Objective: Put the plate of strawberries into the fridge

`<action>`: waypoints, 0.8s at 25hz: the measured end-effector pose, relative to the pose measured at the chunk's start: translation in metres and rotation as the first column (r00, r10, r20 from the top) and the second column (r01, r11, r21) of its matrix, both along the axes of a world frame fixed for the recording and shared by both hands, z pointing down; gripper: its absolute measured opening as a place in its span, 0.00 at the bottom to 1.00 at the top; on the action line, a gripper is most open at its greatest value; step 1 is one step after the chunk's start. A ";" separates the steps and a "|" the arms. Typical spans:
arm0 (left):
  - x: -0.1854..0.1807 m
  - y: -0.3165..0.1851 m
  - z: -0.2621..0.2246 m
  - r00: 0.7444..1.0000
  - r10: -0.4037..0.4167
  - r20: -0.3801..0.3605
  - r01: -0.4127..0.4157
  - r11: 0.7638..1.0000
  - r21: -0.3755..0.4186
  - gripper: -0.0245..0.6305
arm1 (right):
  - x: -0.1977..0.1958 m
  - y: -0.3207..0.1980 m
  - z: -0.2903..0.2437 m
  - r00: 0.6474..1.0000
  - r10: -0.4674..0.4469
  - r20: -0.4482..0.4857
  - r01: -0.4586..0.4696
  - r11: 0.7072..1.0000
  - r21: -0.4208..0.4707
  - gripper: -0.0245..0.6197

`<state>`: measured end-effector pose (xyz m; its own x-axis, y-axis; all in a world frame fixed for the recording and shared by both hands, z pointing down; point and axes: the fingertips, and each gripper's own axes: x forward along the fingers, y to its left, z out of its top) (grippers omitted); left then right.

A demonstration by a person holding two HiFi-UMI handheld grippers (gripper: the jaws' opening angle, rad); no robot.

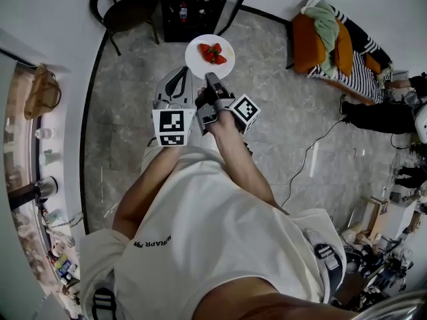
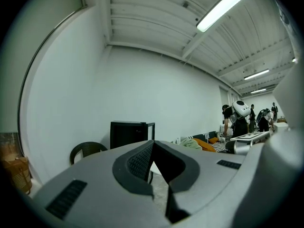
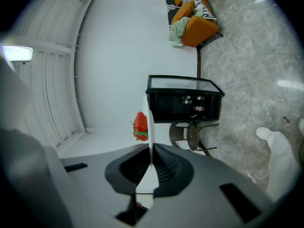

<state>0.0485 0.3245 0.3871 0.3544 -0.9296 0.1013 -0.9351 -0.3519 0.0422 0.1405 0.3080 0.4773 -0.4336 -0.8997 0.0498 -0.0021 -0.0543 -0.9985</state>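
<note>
A white plate (image 1: 198,51) with red strawberries (image 1: 213,53) hangs level above the grey floor. My right gripper (image 1: 212,78) is shut on its near rim. In the right gripper view the plate (image 3: 147,122) shows edge-on between the pads of the right gripper (image 3: 151,148), with a strawberry (image 3: 140,126) to its left. Just left of the plate is my left gripper (image 1: 181,73), its jaw tips together and nothing seen between them in the left gripper view (image 2: 153,142). The black fridge (image 1: 193,9) with bottles inside stands ahead against the wall.
A black chair (image 1: 127,5) stands left of the fridge. At the right is an orange sofa with striped cloth (image 1: 333,42). A cable (image 1: 307,159) runs over the floor. A cluttered counter (image 1: 40,145) lines the left wall. People (image 1: 380,115) are at the far right.
</note>
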 end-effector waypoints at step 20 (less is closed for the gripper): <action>-0.029 -0.191 0.000 0.999 0.047 -0.027 -0.048 0.999 -0.024 0.04 | -0.029 -0.179 -0.009 0.997 0.037 -0.063 -0.038 0.999 -0.015 0.07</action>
